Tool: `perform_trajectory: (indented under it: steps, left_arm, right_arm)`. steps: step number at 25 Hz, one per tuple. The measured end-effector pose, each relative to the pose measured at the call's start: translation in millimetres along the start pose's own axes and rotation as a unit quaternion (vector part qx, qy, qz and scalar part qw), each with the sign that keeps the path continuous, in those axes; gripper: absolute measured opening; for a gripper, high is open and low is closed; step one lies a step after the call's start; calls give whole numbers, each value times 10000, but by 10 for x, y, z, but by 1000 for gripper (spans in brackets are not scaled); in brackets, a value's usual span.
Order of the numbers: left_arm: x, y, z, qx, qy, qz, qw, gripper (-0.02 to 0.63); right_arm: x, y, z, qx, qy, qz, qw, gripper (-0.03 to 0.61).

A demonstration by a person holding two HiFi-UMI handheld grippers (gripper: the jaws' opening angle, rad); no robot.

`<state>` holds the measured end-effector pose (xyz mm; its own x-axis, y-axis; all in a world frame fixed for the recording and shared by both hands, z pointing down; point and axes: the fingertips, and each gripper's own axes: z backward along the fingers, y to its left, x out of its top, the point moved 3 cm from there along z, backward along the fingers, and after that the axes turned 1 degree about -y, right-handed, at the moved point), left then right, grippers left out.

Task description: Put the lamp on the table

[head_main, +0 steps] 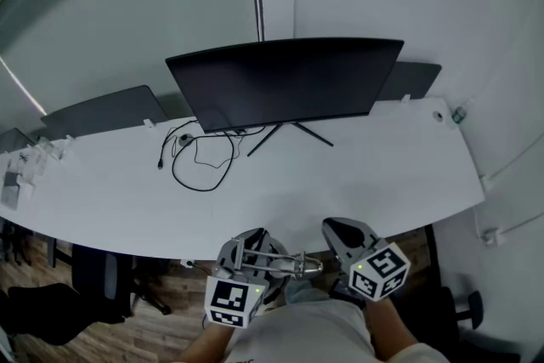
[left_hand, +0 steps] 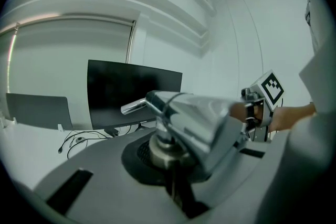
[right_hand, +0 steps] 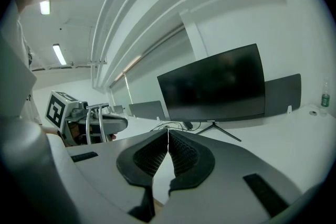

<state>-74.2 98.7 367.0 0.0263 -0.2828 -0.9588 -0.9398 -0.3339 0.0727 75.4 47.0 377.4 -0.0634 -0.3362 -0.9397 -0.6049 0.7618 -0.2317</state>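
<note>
The lamp [left_hand: 197, 124] is a small chrome piece with a shiny shade and a round metal foot. My left gripper [left_hand: 169, 157] is shut on it, the pads pressing its foot. In the head view the lamp's [head_main: 274, 260] thin chrome rods show beside the left gripper [head_main: 253, 244], just short of the near edge of the white table [head_main: 357, 174]. My right gripper [right_hand: 168, 136] is shut with its ribbed pads together and nothing between them. It hangs level with the left, also at the table's near edge [head_main: 342, 231]. The right gripper view shows the lamp [right_hand: 94, 122] off to the left.
A large dark curved monitor [head_main: 285, 82] on a splayed stand sits at the back of the table, with a looped black cable [head_main: 202, 159] to its left. Dark panels [head_main: 104, 110] stand behind the table. A black chair [head_main: 95, 283] sits below the table's left front.
</note>
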Motion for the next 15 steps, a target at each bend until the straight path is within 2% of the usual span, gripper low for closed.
perform_trajectory:
  steps: [9, 12, 15]
  left_arm:
    - [107, 106, -363, 224, 23, 94, 9997, 18]
    - [124, 135, -464, 322, 215, 124, 9992, 18]
    - [159, 160, -580, 405, 117, 145, 9990, 18]
  right_arm:
    - [158, -384, -268, 221, 59, 17, 9997, 32]
    - [233, -483, -369, 344, 59, 61, 9994, 32]
    - [304, -602, -431, 394, 39, 90, 9992, 32]
